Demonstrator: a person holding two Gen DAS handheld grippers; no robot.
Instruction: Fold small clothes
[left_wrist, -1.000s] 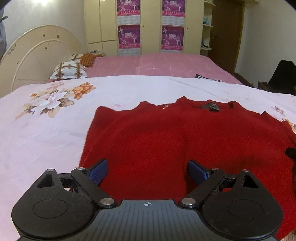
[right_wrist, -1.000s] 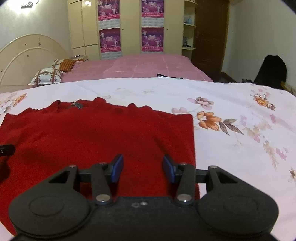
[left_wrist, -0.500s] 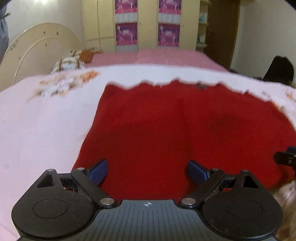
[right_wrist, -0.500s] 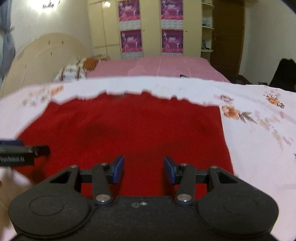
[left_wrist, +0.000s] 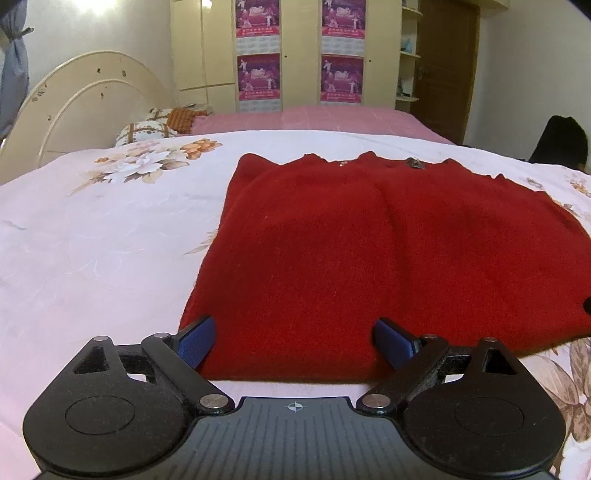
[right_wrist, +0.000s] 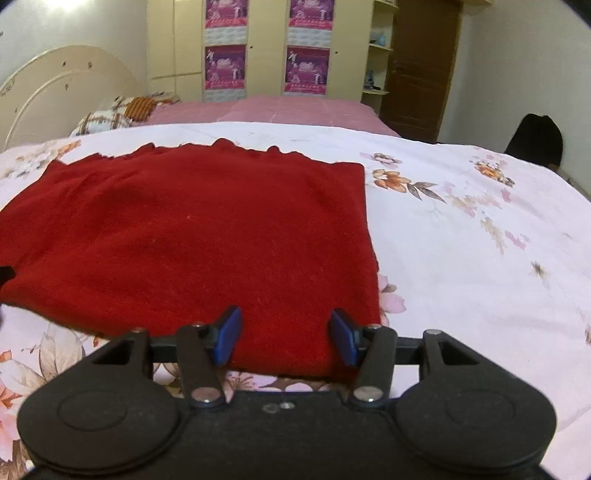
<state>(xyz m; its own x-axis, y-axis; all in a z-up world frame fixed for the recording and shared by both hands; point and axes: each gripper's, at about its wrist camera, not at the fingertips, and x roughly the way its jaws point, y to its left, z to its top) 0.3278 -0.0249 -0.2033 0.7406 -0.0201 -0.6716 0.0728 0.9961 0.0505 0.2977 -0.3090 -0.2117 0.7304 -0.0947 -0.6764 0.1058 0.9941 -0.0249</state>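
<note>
Bed: we see 1 big bed with a pale pink flowered cover (left_wrist: 92, 236). It fills most of both views.
Sweater: we see 1 soft red knitted sweater (left_wrist: 369, 251), lying flat on the cover in front of us. Its near edge is just in front of both of our tools.
Left tool: our black left gripper with blue pads (left_wrist: 295, 341) has its jaws wide open. It holds nothing. The sweater's near left corner sits between the pads.
Right tool: our black right gripper with blue pads (right_wrist: 284, 339) has its jaws about half open, and they are opening more. The pads do not press on the sweater. The near right edge lies between them.
Pillows: we count 2 patterned pillows (left_wrist: 147, 129) far back by the headboard.
Trouble 1: we could pinch the flowered cover too, if we dip too low.
Trouble 2: we think the fold could go crooked, if 1 tool grabs and the other slips.
Trouble 3: the thick knit could bunch up, if we only catch the top layer.
</note>
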